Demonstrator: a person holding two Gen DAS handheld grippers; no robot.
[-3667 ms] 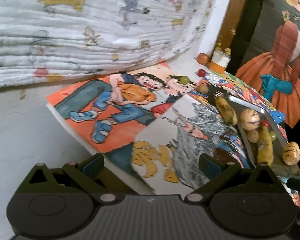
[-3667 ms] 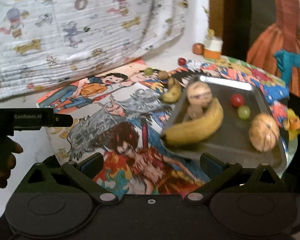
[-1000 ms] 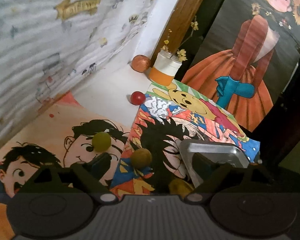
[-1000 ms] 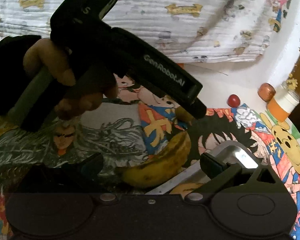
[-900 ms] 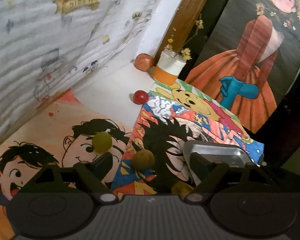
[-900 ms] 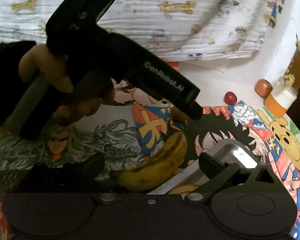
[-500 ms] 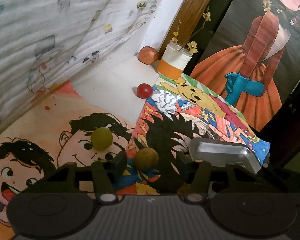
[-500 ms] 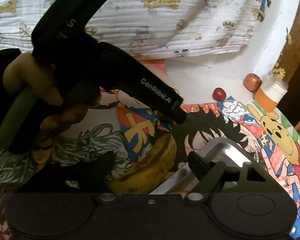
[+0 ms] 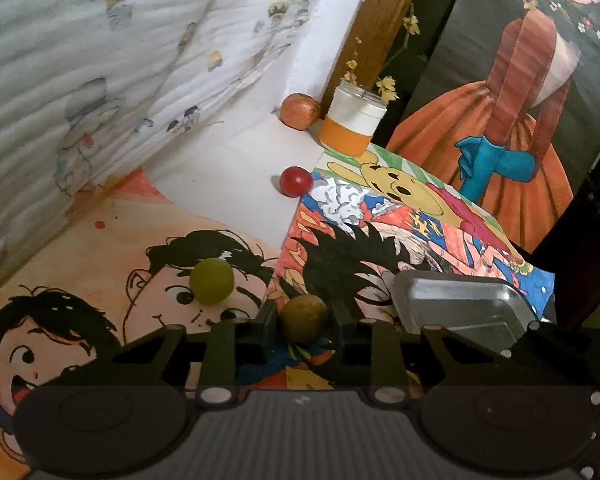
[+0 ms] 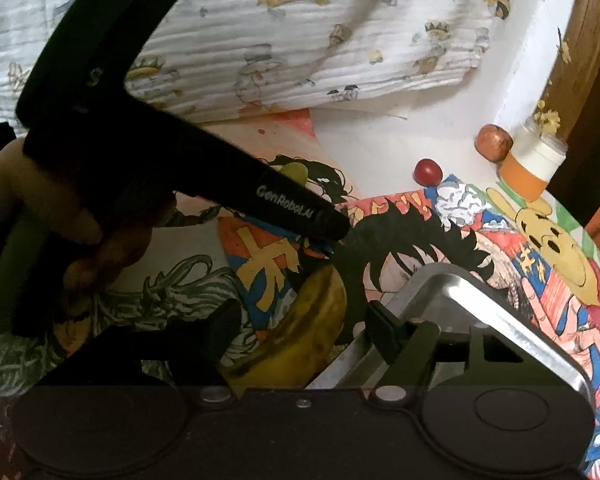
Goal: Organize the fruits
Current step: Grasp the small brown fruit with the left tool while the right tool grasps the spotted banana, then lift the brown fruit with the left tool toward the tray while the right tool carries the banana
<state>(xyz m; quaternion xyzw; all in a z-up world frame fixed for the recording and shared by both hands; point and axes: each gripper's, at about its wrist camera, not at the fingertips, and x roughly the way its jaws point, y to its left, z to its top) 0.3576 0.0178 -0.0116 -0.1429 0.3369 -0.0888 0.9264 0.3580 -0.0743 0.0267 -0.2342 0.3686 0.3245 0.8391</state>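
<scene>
In the left wrist view my left gripper (image 9: 303,320) has its jaws closed against a small brownish-yellow round fruit (image 9: 303,317) on the cartoon mat. A green grape (image 9: 211,286) lies just left of it, and a red cherry-like fruit (image 9: 296,181) lies farther back. The metal tray (image 9: 460,304) sits to the right. In the right wrist view my right gripper (image 10: 300,330) has its jaws on both sides of a yellow banana (image 10: 300,336) beside the tray (image 10: 484,308). The left gripper's black body (image 10: 204,184) crosses that view and hides the small fruit.
A russet round fruit (image 9: 300,111) and a white-and-orange jar with flowers (image 9: 352,122) stand at the back by the wooden frame. A printed white cloth (image 9: 120,60) hangs on the left. Painted cartoon sheets cover the surface; an orange-dress picture stands at the right.
My left gripper has moved in on the small brownish fruit and its jaws have closed onto it. My right gripper's jaws have narrowed around the banana.
</scene>
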